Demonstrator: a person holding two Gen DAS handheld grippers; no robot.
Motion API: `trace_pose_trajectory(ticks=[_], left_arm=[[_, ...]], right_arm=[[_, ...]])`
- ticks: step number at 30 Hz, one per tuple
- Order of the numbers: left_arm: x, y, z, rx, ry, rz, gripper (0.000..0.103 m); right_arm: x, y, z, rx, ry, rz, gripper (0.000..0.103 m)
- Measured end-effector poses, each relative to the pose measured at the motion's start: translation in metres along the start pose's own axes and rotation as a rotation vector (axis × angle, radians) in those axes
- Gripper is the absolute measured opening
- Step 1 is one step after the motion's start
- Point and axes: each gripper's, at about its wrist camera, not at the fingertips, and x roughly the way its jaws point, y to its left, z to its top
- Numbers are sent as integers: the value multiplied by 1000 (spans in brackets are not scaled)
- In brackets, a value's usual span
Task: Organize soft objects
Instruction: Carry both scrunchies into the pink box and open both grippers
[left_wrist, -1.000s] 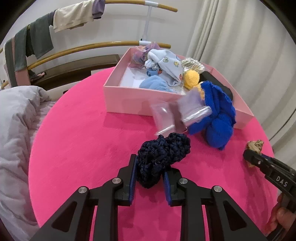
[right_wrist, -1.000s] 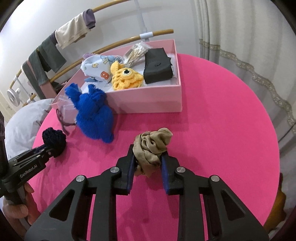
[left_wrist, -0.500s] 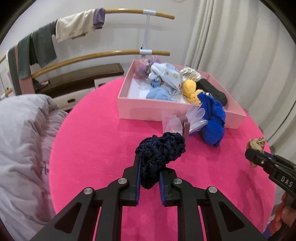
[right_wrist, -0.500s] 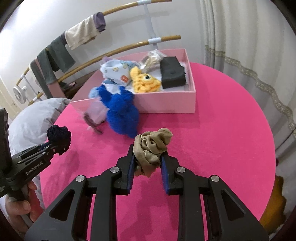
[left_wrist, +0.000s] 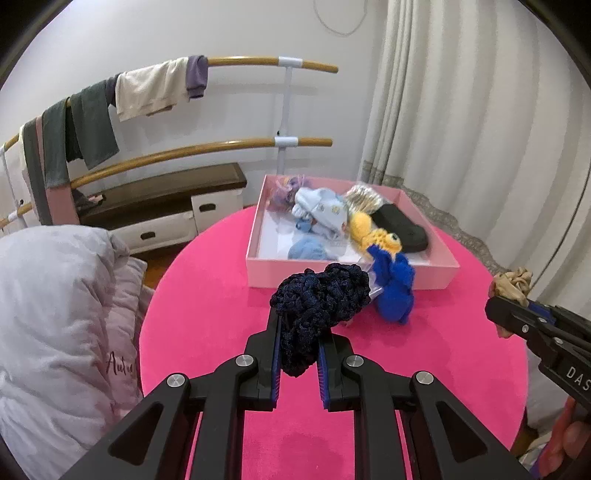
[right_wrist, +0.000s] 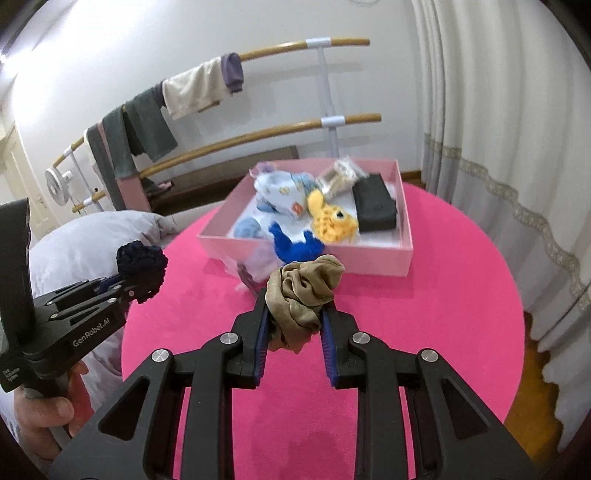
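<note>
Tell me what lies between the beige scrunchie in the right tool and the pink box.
In the right wrist view, a blue knitted toy hangs over the pink box front wall, a clear plastic bag beside it; both lie beyond the beige scrunchie.

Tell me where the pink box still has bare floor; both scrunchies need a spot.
Free: the box's white floor along its left wall, beside the baby clothes. Crowded: the right half, with yellow toy, black pouch, blue toy.
</note>
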Motion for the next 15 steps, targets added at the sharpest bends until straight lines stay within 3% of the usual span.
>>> trace_pose_trajectory(ticks=[15], left_arm=[[-33,-6,11,5,-42,-7,13]], right_arm=[[-24,5,13,-15,-48,13,23]])
